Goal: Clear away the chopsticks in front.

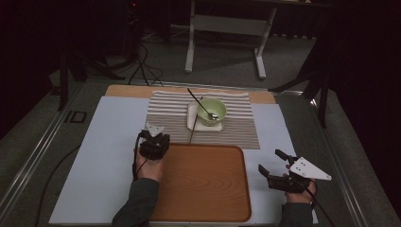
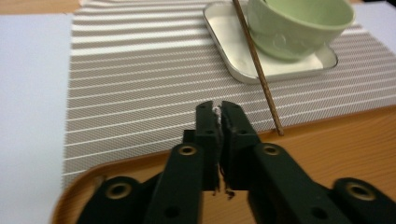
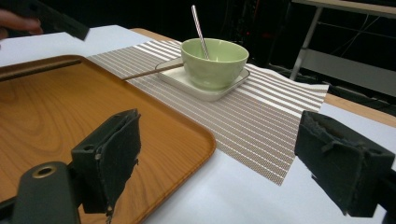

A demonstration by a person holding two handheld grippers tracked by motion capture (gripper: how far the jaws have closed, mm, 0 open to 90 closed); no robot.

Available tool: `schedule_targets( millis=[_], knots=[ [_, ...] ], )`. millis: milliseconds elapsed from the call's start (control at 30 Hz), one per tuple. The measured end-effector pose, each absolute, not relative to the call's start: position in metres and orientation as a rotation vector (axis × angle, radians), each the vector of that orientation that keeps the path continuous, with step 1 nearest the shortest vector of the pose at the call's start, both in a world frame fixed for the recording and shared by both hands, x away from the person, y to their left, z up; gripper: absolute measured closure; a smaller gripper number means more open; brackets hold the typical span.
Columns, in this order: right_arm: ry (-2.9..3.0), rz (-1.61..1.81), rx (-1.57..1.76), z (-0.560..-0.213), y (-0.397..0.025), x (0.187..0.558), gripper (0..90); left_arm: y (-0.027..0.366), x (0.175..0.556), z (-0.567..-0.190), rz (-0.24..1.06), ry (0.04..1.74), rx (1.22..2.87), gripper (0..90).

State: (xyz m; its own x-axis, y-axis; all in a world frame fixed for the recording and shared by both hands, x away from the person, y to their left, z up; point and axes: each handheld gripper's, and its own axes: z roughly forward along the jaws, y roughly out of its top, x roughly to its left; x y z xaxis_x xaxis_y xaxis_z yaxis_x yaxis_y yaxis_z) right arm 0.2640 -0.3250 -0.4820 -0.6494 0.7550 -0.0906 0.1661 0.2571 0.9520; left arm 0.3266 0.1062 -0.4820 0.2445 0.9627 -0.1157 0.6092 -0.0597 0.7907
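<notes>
High view, my left tongs (image 1: pixel 152 135) pressing together over the tray (image 1: pixel 198 208) corner, right tongs (image 1: pixel 274 166) hanging spread beside it, bowl (image 1: pixel 211 110) sitting beyond.

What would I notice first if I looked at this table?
The green bowl with a spoon in it, sitting on a white dish on the striped mat. Nearer is a big wooden tray, with the left gripper shut at its far-left corner and the right gripper open beside its right edge.
</notes>
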Motion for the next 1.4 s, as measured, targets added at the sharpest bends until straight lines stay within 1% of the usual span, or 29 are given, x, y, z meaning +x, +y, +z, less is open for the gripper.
schedule_targets(
  millis=[133, 467, 733, 900, 1000, 1133, 1400],
  knots=[
    [1.987, 1.406, 0.832, -0.482, -0.325, 0.264, 13.9, 0.094, 0.335, -0.491, 0.565, 1.451, 1.795, 90.0],
    [1.986, 1.405, 0.832, -0.482, -0.325, 0.264, 13.9, 0.084, 0.355, -0.49, 0.572, 1.405, 1.787, 89.4],
    [1.984, 1.407, 0.831, -0.482, -0.326, 0.264, 13.9, 0.08, 0.373, -0.487, 0.58, 1.399, 1.762, 81.4],
    [1.988, 1.407, 0.83, -0.482, -0.326, 0.265, 13.9, 0.074, 0.382, -0.489, 0.572, 1.373, 1.769, 74.2],
    [1.985, 1.406, 0.83, -0.482, -0.326, 0.265, 13.9, 0.068, 0.387, -0.49, 0.567, 1.336, 1.79, 68.0],
    [1.983, 1.406, 0.831, -0.482, -0.327, 0.265, 13.9, 0.061, 0.395, -0.491, 0.56, 1.323, 1.802, 63.2],
    [1.98, 1.409, 0.834, -0.482, -0.328, 0.265, 13.9, 0.048, 0.41, -0.494, 0.569, 1.306, 1.839, 60.1]
  ],
)
